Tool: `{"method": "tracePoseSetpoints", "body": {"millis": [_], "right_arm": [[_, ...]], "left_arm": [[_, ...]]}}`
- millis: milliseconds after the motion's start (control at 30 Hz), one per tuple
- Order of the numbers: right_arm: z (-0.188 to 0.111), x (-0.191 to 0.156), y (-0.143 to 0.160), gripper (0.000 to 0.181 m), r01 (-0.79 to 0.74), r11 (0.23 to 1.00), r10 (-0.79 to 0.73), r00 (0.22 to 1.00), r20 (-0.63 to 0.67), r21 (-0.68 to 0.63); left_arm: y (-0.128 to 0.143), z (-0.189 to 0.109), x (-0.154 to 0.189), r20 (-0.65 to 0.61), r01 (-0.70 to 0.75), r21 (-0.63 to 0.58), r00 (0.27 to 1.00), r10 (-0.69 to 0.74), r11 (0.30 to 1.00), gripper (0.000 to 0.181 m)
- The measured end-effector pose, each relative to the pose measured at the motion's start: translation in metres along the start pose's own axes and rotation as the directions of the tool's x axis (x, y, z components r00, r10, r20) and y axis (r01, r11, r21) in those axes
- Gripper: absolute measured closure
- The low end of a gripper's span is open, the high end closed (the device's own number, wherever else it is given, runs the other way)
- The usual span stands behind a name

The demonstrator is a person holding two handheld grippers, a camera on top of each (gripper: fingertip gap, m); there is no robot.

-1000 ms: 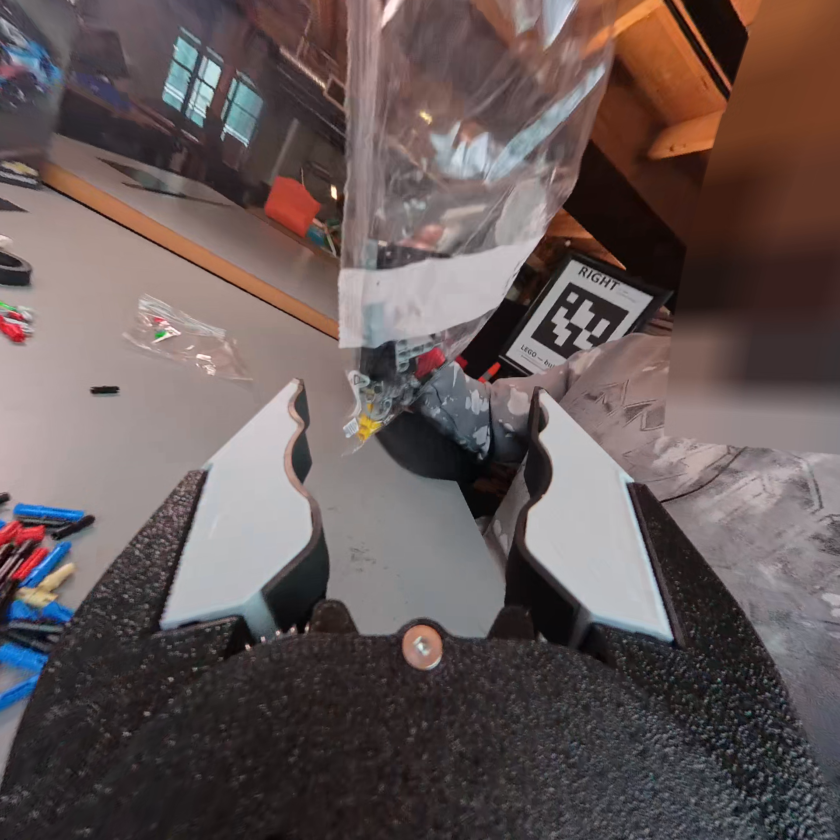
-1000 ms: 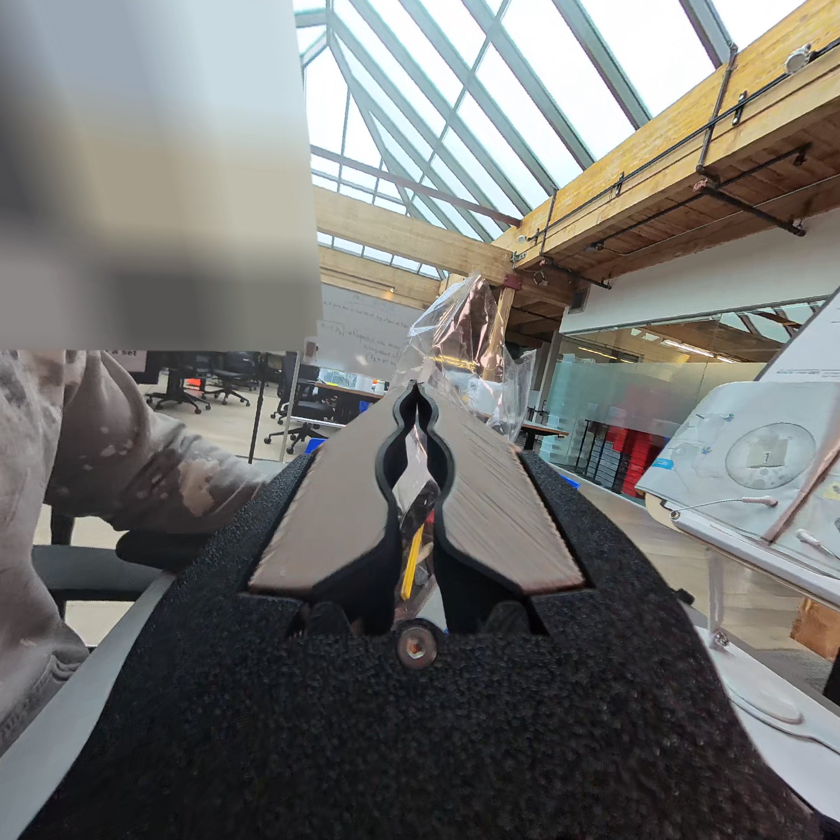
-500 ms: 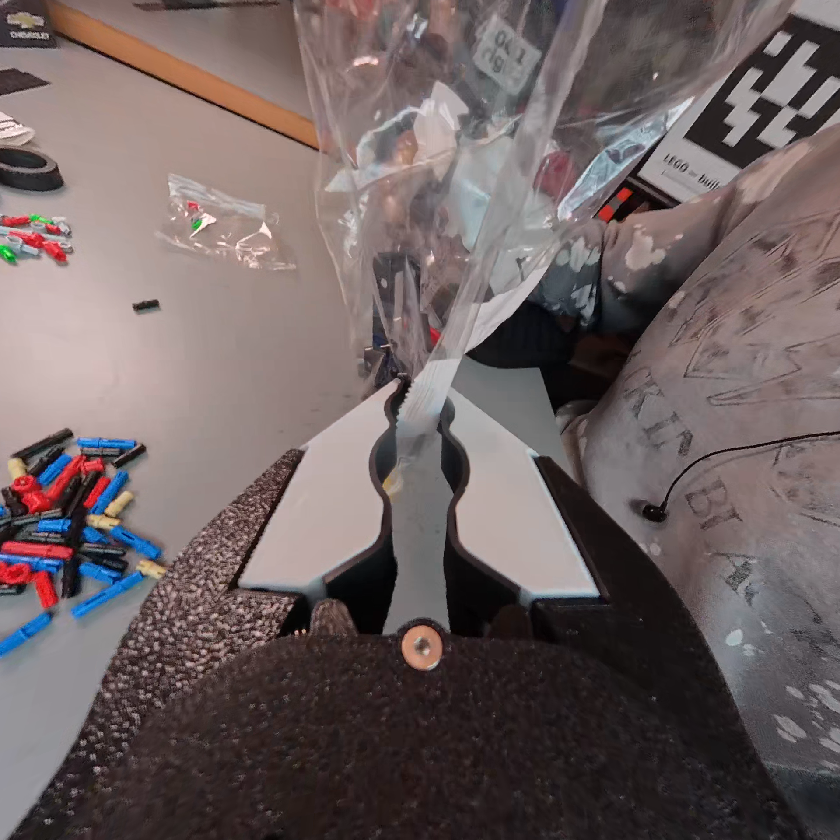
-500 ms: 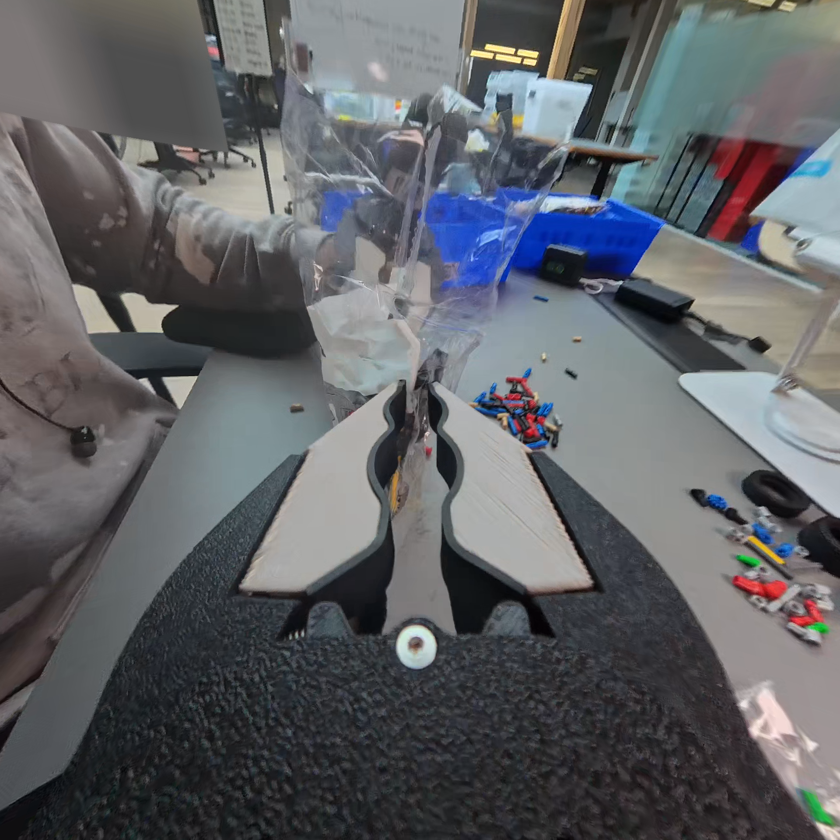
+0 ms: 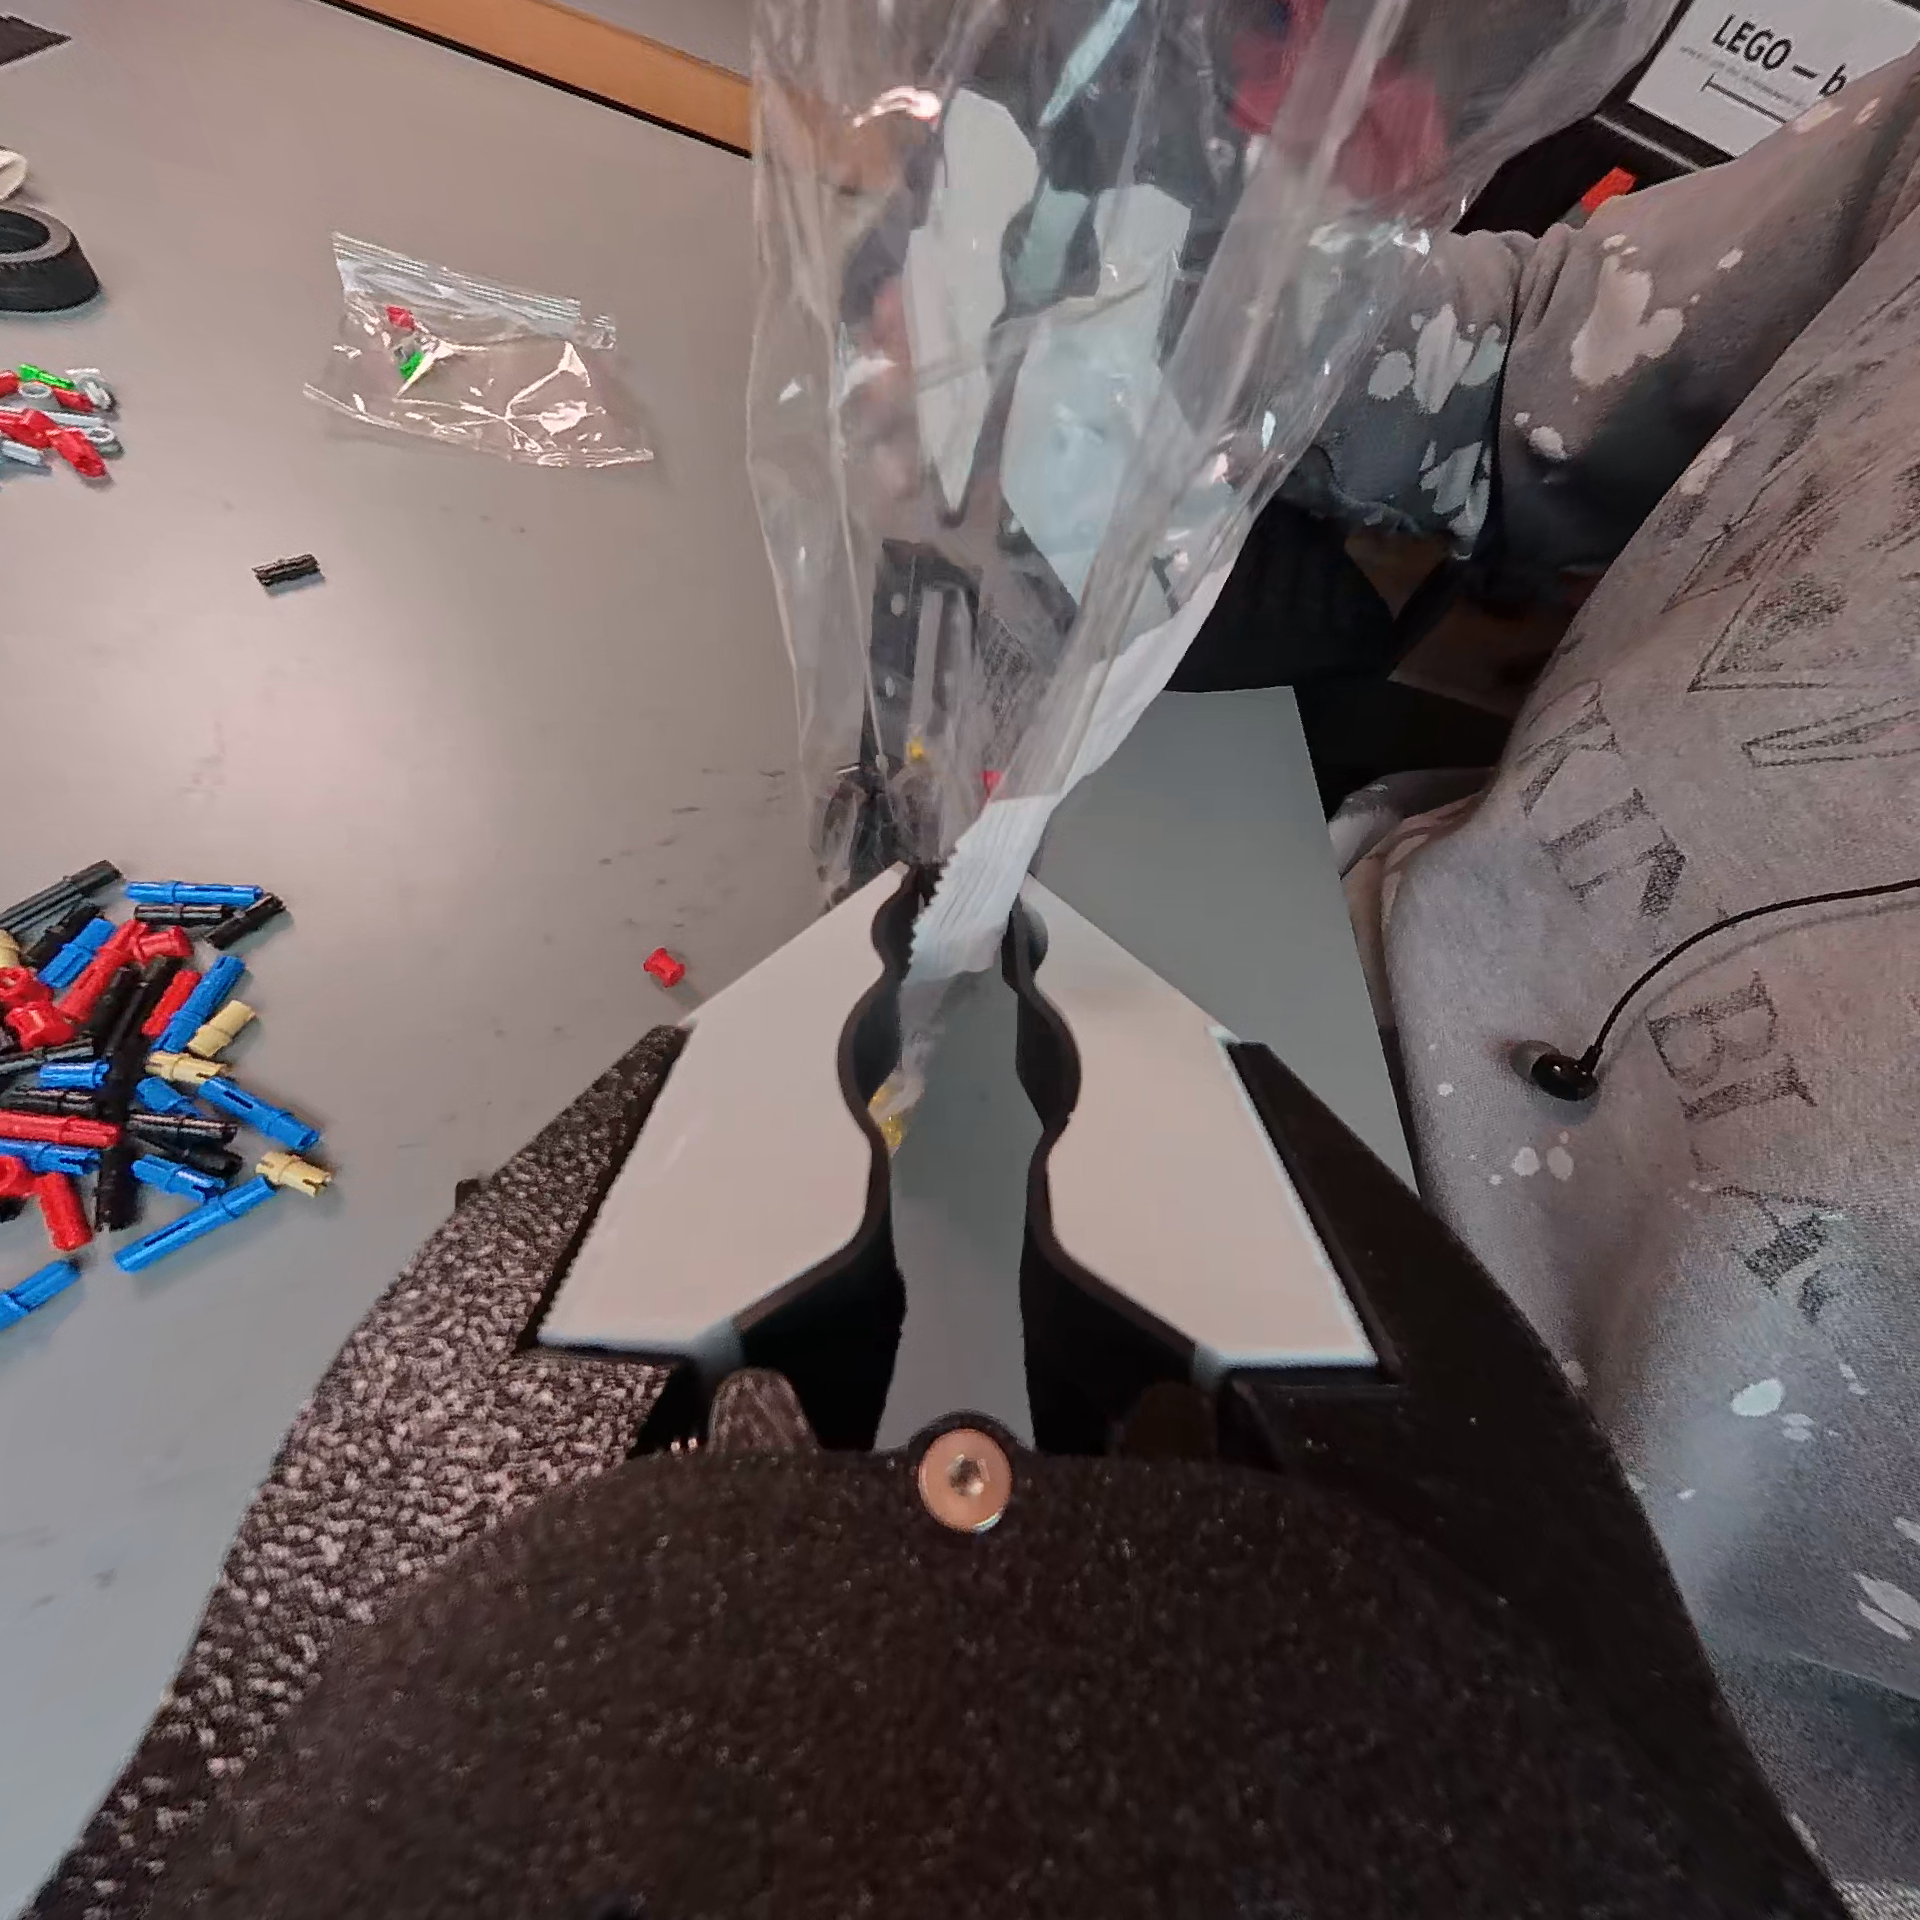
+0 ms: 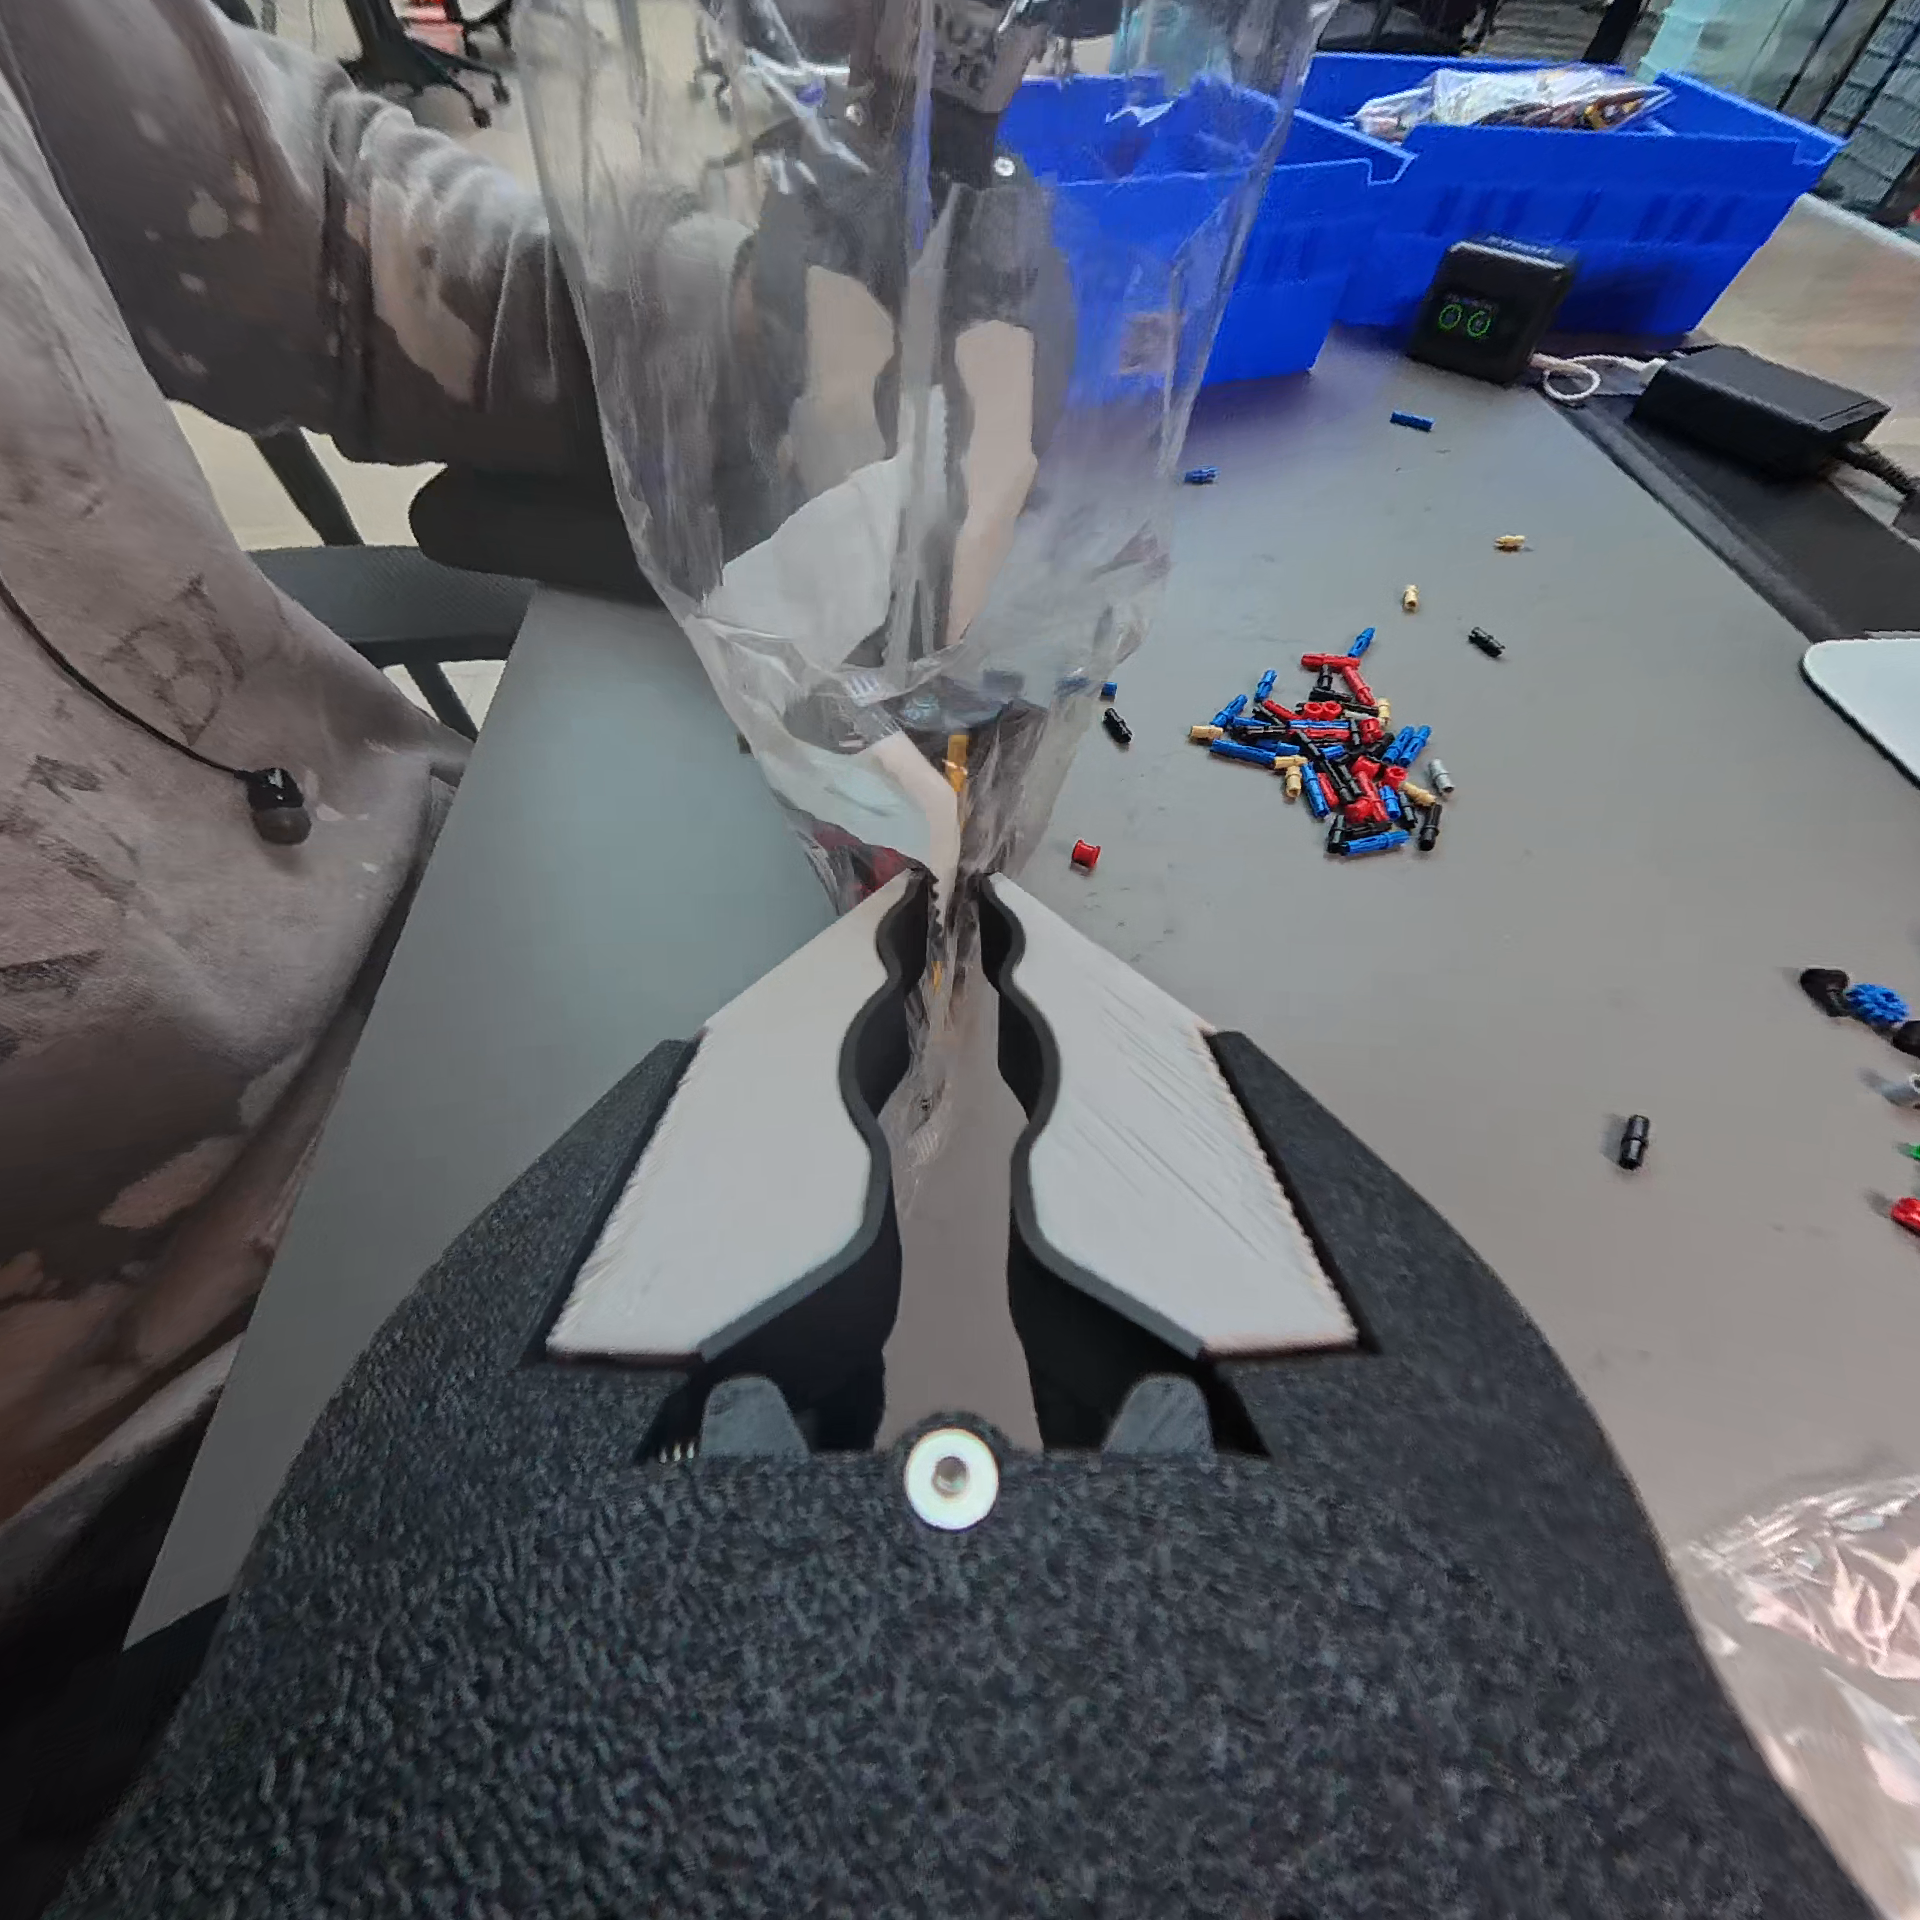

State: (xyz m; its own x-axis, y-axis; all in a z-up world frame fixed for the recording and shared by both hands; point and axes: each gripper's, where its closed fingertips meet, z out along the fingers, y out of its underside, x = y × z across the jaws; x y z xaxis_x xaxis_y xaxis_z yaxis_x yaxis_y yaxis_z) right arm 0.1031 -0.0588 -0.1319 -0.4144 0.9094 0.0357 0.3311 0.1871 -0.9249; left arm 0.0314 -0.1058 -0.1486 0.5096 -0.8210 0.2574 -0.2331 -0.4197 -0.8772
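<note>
A clear plastic bag (image 5: 1049, 436) with small toy-brick parts inside hangs over the grey table (image 5: 468, 665). My left gripper (image 5: 961, 894) is shut on the bag's white-striped edge. My right gripper (image 6: 951, 883) is shut on the same bag (image 6: 894, 416) at another edge. The bag rises up and away from both grippers. Small black, yellow and red parts show through the plastic near the jaws. A small red part (image 5: 663, 966) lies loose on the table just left of the left gripper; it also shows in the right wrist view (image 6: 1084, 854).
A pile of red, blue, black and tan pins (image 5: 114, 1060) lies on the table, also in the right wrist view (image 6: 1335, 758). A smaller clear bag (image 5: 468, 358), a black tyre (image 5: 42, 260), blue bins (image 6: 1455, 197) and a black box (image 6: 1486, 307). A person in grey clothing (image 5: 1714, 935) sits close. Some 10 cm of space lies between my two pairs of fingers.
The left gripper closed on the bag's edge, from open one second ago. Both grippers tilted down toward the table with the bag. A small red part now lies on the table.
</note>
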Motion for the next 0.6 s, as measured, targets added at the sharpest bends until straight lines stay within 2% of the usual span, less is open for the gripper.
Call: {"method": "tracePoseSetpoints", "body": {"millis": [33,100,133,200,267,367,433,500,600], "right_arm": [[0.000,0.003,0.000,0.170,-0.030,0.999,0.030,0.999,-0.013,0.016],[0.001,0.007,0.006,0.181,-0.027,1.000,0.027,0.999,-0.034,0.014],[0.000,0.011,0.005,0.181,-0.019,1.000,0.020,0.999,-0.050,0.024],[-0.007,0.028,-0.011,0.181,-0.023,0.998,0.029,0.995,-0.094,0.063],[-0.019,0.056,-0.044,0.181,-0.040,0.990,0.059,0.988,-0.141,0.135],[-0.023,0.112,-0.084,0.181,-0.040,0.990,0.070,0.973,-0.220,0.136],[-0.018,0.154,-0.101,0.181,-0.072,0.990,0.102,0.960,-0.260,0.123],[-0.010,0.193,-0.111,0.181,-0.133,0.983,0.163,0.948,-0.272,0.127],[0.011,0.247,-0.108,0.181,-0.224,0.966,0.253,0.925,-0.283,0.130]], "left_arm": [[0.002,0.000,-0.003,0.009,0.003,-0.001,1.000,-0.003,1.000,0.165],[0.007,0.002,-0.007,0.012,0.023,-0.012,1.000,-0.022,1.000,0.161],[0.006,0.002,-0.009,0.009,0.033,-0.005,0.999,-0.033,0.999,0.166],[-0.010,-0.006,-0.017,0.020,0.058,0.038,0.998,-0.059,0.998,0.174],[-0.042,-0.024,-0.033,0.023,0.084,0.110,0.996,-0.087,0.990,0.174],[-0.088,-0.053,-0.081,0.090,0.086,0.172,0.991,-0.102,0.981,0.173],[-0.109,-0.067,-0.116,0.090,0.129,0.203,0.985,-0.150,0.971,0.173],[-0.120,-0.077,-0.152,0.103,0.166,0.226,0.976,-0.194,0.960,0.173],[-0.123,-0.089,-0.206,0.147,0.223,0.252,0.953,-0.265,0.942,0.174]]}}
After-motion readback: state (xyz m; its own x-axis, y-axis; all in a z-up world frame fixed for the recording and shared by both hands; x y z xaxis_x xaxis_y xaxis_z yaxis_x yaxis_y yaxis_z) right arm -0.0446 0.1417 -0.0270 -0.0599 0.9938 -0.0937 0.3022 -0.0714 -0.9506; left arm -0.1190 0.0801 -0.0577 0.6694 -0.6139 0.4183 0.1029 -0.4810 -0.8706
